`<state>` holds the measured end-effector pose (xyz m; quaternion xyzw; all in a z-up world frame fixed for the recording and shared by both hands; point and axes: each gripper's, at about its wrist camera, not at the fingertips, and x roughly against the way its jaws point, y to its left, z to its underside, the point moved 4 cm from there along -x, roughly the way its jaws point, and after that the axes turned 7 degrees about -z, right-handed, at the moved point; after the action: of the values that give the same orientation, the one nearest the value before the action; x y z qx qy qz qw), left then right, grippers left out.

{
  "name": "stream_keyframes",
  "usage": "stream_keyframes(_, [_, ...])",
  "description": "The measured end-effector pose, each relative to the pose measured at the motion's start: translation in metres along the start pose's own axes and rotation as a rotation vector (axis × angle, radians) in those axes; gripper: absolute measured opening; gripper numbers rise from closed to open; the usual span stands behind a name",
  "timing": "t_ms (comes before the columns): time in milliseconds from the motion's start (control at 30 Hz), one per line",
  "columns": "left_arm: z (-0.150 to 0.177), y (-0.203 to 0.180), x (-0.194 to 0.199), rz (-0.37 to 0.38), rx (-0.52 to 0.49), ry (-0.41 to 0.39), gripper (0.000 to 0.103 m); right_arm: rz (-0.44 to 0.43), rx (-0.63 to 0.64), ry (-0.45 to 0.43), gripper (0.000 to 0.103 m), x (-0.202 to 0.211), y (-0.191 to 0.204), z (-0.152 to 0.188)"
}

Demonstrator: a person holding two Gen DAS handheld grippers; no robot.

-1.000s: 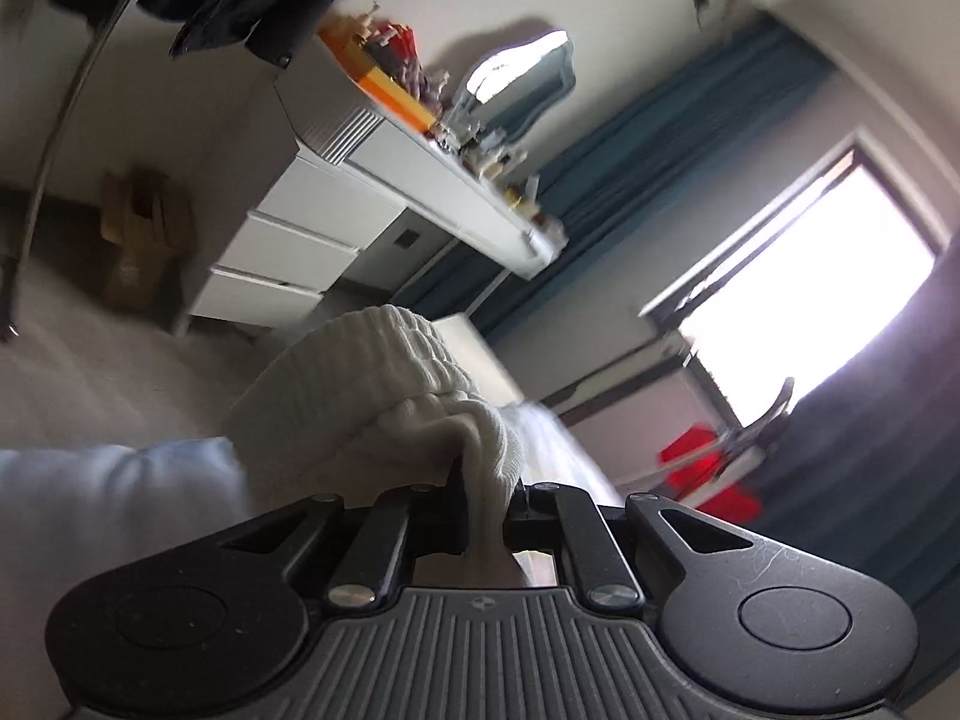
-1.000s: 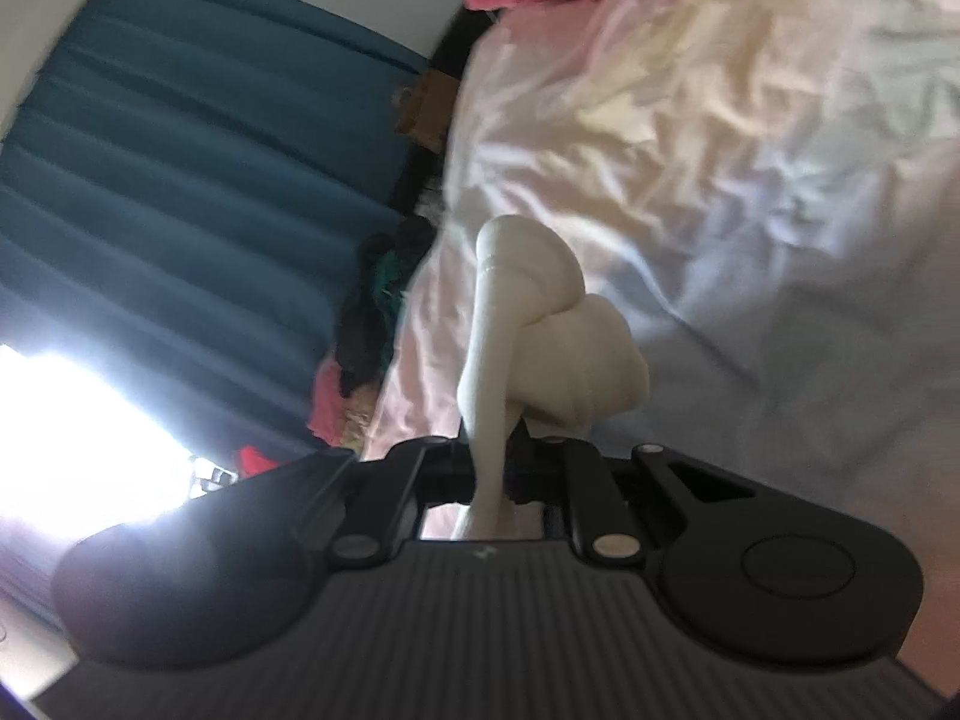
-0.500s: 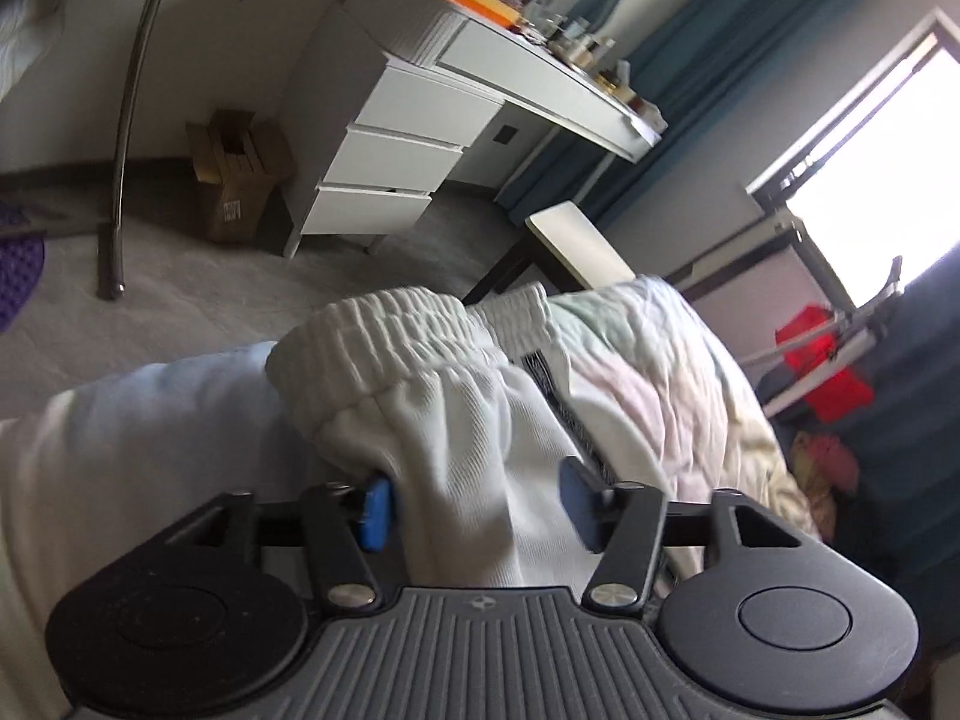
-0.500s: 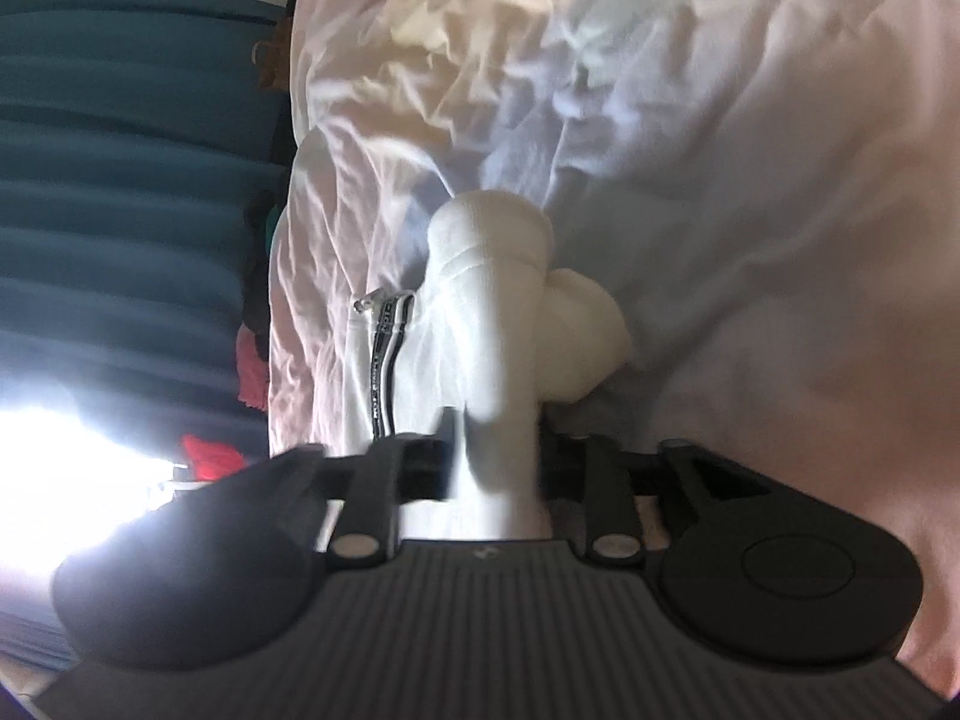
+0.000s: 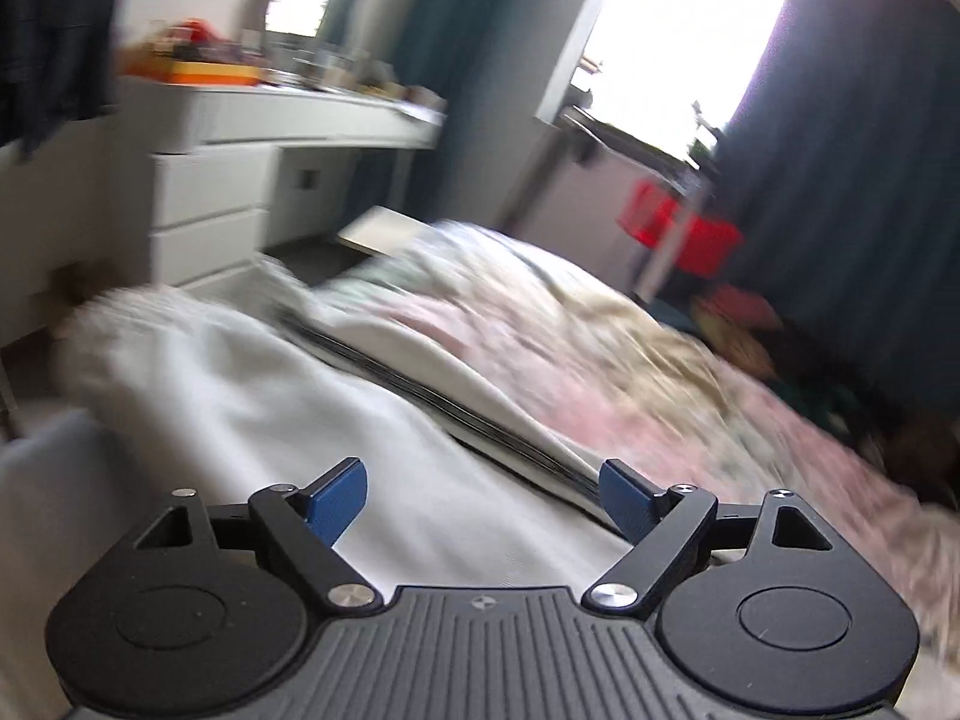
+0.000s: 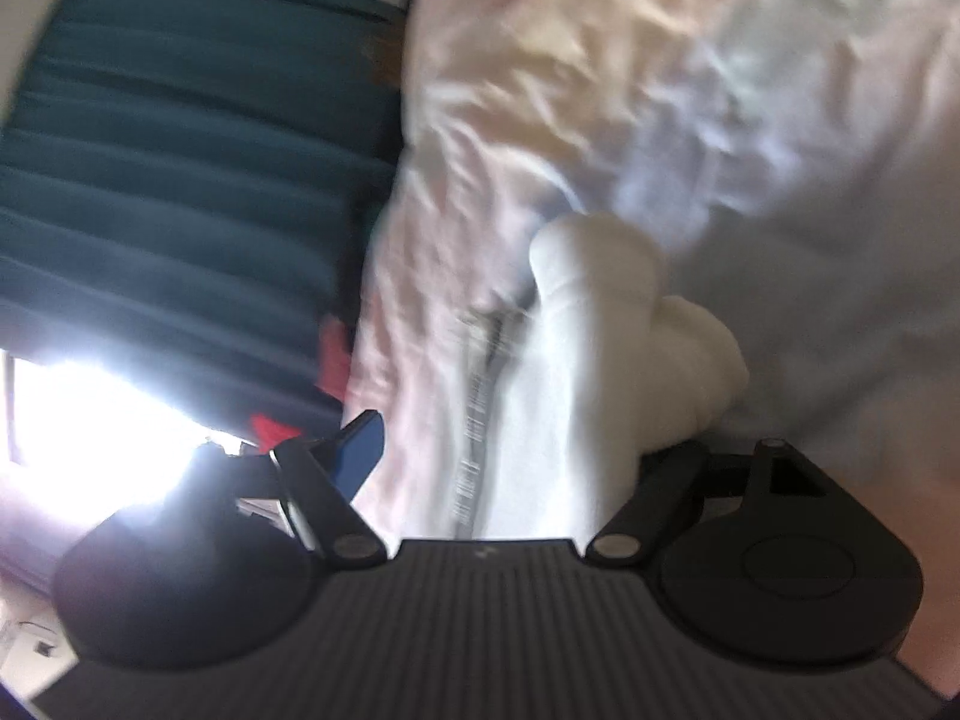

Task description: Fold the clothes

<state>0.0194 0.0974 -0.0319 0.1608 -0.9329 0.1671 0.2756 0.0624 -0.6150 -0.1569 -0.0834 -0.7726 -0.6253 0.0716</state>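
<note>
White trousers [image 5: 252, 396] lie on a bed's crumpled pastel sheet [image 5: 600, 348], cuffs [image 6: 606, 312] bunched at 12 o'clock of the right tool [image 6: 498, 450]. Both tools, left [image 5: 483, 501] included, have just spread apart, gripping nothing. No writing is legible. White bench [image 5: 288, 114] and teal curtains [image 6: 180, 192] behind.

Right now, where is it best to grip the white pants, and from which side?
Probably the bunched cuff end of the white pants, from the near side along the leg: it stands raised off the bed, so the open right gripper can pinch it.
</note>
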Motion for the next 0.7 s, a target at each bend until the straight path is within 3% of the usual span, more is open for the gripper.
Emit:
stream_keyframes(100, [0.026, -0.049, -0.022, 0.070, -0.126, 0.005, 0.089, -0.044, 0.026, -0.006, 0.080, 0.000, 0.007, -0.002])
stream_keyframes(200, [0.055, -0.087, -0.037, 0.083, -0.236, -0.005, 0.089, -0.023, 0.029, 0.001, 0.080, -0.001, 0.003, -0.003])
stream_keyframes(333, [0.097, -0.116, -0.048, 0.103, -0.359, 0.019, 0.089, 0.027, 0.005, 0.038, 0.080, -0.007, -0.012, -0.003])
stream_keyframes(400, [0.118, -0.119, -0.057, 0.092, -0.403, 0.080, 0.091, 0.043, -0.001, 0.075, 0.080, -0.011, -0.018, -0.001])
stream_keyframes(500, [0.133, -0.117, -0.064, 0.093, -0.424, 0.125, 0.094, 0.069, 0.028, 0.099, 0.079, -0.017, -0.018, 0.002])
stream_keyframes(633, [0.130, -0.114, -0.063, 0.116, -0.387, 0.146, 0.095, 0.118, 0.129, 0.088, 0.079, -0.020, -0.004, 0.007])
stream_keyframes(700, [0.129, -0.113, -0.062, 0.120, -0.388, 0.149, 0.096, 0.126, 0.207, 0.072, 0.073, -0.018, 0.009, 0.010])
